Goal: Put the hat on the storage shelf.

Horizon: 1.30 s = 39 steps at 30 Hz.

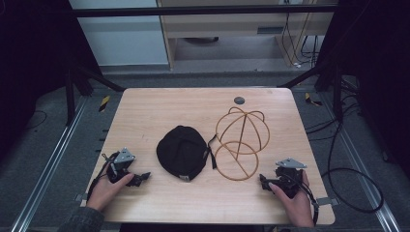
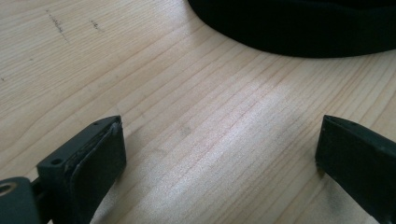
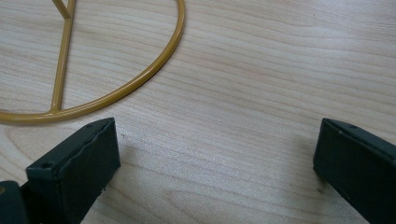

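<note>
Wooden table (image 1: 145, 116) holds black cap (image 1: 183, 152) beside wire stand (image 1: 240, 142); both grippers' jaws apart, empty.

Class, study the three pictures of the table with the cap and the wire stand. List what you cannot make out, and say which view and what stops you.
- Black fabric cap: the small tag at its near edge is too small to read in the high view; the left gripper view's top edge cuts the cap off.
- Gold wire hat stand: the right gripper view's edges cut off all but part of its base ring.
- Small dark round disc: too small to identify, high view.
</note>
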{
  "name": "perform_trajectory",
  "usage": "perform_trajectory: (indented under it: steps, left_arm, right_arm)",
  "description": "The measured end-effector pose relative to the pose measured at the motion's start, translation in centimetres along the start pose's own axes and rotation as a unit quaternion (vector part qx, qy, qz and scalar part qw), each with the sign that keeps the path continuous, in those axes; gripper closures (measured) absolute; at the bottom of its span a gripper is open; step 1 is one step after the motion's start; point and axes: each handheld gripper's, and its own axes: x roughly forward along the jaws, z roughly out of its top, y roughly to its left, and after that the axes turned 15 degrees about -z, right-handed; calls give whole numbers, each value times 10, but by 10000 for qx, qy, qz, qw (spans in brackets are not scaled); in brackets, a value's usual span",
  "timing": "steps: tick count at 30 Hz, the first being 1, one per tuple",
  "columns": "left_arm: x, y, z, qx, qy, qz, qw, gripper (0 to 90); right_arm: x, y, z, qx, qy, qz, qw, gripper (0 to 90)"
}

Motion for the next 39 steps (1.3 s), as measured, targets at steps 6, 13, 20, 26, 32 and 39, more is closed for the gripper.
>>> perform_trajectory:
  steps: [6, 13, 20, 26, 32, 39]
  left_arm:
    - [0, -1, 0, -119, -19, 66, 9999, 0]
    - [-9, -3, 2, -92, -52, -114, 9999, 26]
    - [-20, -15, 36, 368, 3, -225, 9991, 37]
    - [-33, -30, 98, 942, 304, -365, 9944, 37]
    - [-36, -40, 137, 984, 402, -484, 9932, 45]
    - [-32, -52, 177, 1284, 675, -424, 9885, 47]
  right_arm:
    - [0, 0, 0, -1, -1, 0, 10000, 6]
    - [0, 0, 0, 2, 1, -1, 10000, 6]
    - [0, 0, 0, 3, -2, 0, 10000, 6]
    - [0, 0, 0, -22, -14, -5, 10000, 6]
    - [0, 0, 0, -14, -10, -5, 10000, 6]
    - [0, 0, 0, -15, -10, -5, 10000, 6]
